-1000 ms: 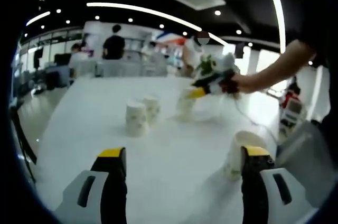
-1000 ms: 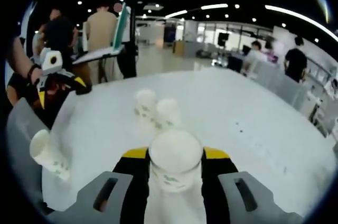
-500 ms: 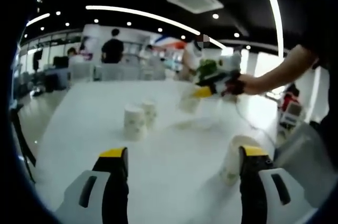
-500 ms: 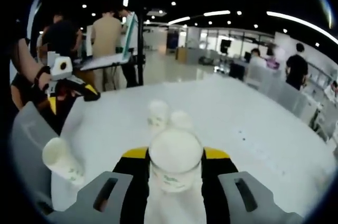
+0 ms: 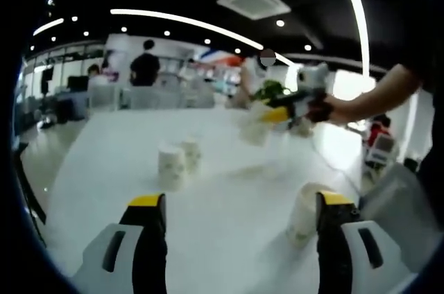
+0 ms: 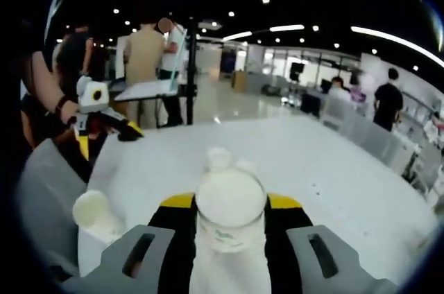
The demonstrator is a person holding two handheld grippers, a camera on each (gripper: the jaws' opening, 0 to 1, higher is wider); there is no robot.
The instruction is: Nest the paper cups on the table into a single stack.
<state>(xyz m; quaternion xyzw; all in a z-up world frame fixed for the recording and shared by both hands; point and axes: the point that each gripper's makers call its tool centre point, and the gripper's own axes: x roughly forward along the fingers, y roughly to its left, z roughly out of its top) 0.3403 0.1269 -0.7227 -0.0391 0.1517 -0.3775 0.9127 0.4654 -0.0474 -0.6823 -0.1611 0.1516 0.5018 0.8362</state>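
Note:
In the left gripper view my left gripper [image 5: 241,200] is open, low over the white table [image 5: 229,231]. One paper cup [image 5: 304,212] stands close by its right jaw. Two more paper cups [image 5: 171,166] [image 5: 191,152] stand side by side further out. Beyond them my right gripper [image 5: 291,110] hangs above the table, shut on a paper cup [image 5: 255,126]. In the right gripper view that held cup [image 6: 230,214] sits between the jaws of my right gripper [image 6: 230,202], with the two cups [image 6: 219,157] [image 6: 244,166] below and beyond it. The left gripper [image 6: 97,124] and the lone cup [image 6: 97,214] are at the left.
The table edge [image 6: 83,252] runs close at the left of the right gripper view, with a grey chair back [image 6: 41,197] beside it. People stand and sit in the background [image 6: 142,65]. An arm [image 5: 368,96] reaches in from the right of the left gripper view.
My right gripper has risen with its cup, so the two standing cups look smaller and further below. The left gripper has stayed open and nearly still.

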